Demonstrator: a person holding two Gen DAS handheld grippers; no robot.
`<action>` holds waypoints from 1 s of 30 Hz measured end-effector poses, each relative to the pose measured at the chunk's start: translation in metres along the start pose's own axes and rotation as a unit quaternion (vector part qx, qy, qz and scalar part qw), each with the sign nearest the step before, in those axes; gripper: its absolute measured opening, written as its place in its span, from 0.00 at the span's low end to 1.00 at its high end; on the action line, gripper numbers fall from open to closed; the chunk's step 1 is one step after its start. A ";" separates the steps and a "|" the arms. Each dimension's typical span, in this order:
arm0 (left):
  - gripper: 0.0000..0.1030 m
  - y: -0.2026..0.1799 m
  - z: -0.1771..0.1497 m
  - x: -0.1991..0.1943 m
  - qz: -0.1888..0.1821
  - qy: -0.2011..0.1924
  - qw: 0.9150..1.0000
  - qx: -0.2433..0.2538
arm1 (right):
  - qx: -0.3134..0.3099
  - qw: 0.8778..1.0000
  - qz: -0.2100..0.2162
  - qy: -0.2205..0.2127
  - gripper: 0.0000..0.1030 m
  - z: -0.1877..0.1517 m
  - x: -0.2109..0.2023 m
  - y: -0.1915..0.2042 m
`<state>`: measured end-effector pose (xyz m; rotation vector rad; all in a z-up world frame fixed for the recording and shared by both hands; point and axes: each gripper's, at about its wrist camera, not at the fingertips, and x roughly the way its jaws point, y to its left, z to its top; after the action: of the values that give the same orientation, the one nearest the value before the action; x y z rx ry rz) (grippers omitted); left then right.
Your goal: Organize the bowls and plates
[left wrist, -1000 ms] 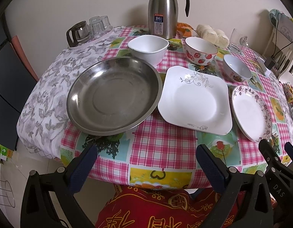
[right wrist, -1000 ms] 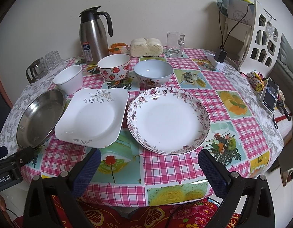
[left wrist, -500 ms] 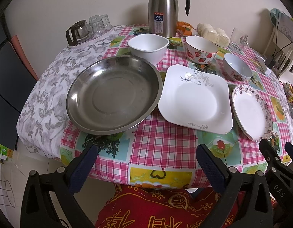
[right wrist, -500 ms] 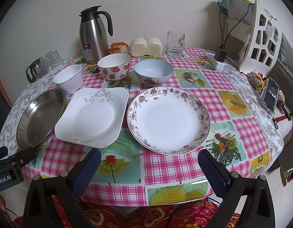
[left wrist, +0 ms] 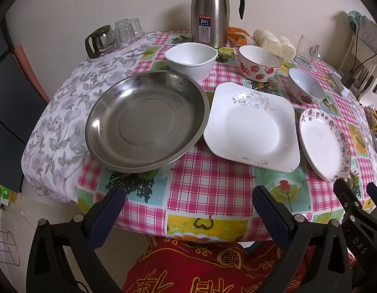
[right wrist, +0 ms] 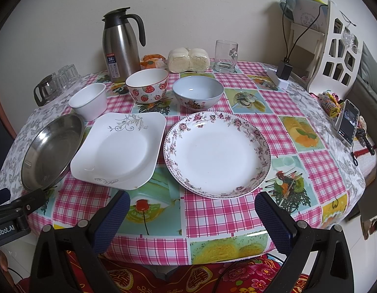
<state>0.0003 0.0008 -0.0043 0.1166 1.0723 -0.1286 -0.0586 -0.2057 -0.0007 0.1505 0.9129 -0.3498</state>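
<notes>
Three plates are lying in a row along the table's [right wrist: 212, 219] near edge — steel dish [left wrist: 146, 122], square plate [left wrist: 252, 127], floral plate [right wrist: 217, 151] — all empty. Behind them three empty bowls are standing: white bowl [left wrist: 190, 58], strawberry bowl [right wrist: 146, 88], blue bowl [right wrist: 198, 95]. A flask [right wrist: 121, 44], buns [right wrist: 188, 59] and a mug [right wrist: 226, 56] are sitting farther back. Left gripper [left wrist: 188, 210] and right gripper [right wrist: 192, 216] are hovering off the near edge — jaws wide apart, holding nothing.

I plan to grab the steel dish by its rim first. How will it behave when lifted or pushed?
The steel dish looks thin, so probably light and stiff for its width. Its polished rim may slip between the left tool's pads. Shallow and flat-bottomed, it should slide rather than tip, but it nearly touches the square plate.
</notes>
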 end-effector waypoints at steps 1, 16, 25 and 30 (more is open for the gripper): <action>1.00 0.000 0.000 0.000 0.000 0.000 1.000 0.000 | 0.000 1.000 0.000 0.000 1.00 0.000 0.000 0.000; 1.00 0.001 -0.001 0.001 0.000 0.004 1.000 -0.003 | 0.000 1.000 0.001 0.001 1.00 0.000 0.000 0.000; 1.00 0.006 0.010 0.006 0.022 0.016 1.000 -0.011 | -0.002 1.000 -0.005 0.003 1.00 0.000 0.004 0.002; 1.00 0.028 0.037 0.006 0.012 0.021 0.997 -0.067 | -0.005 1.000 0.006 -0.005 1.00 0.018 -0.004 0.008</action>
<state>0.0398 0.0220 0.0089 0.0112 1.1184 -0.0331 -0.0441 -0.2024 0.0132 0.1458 0.9032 -0.3343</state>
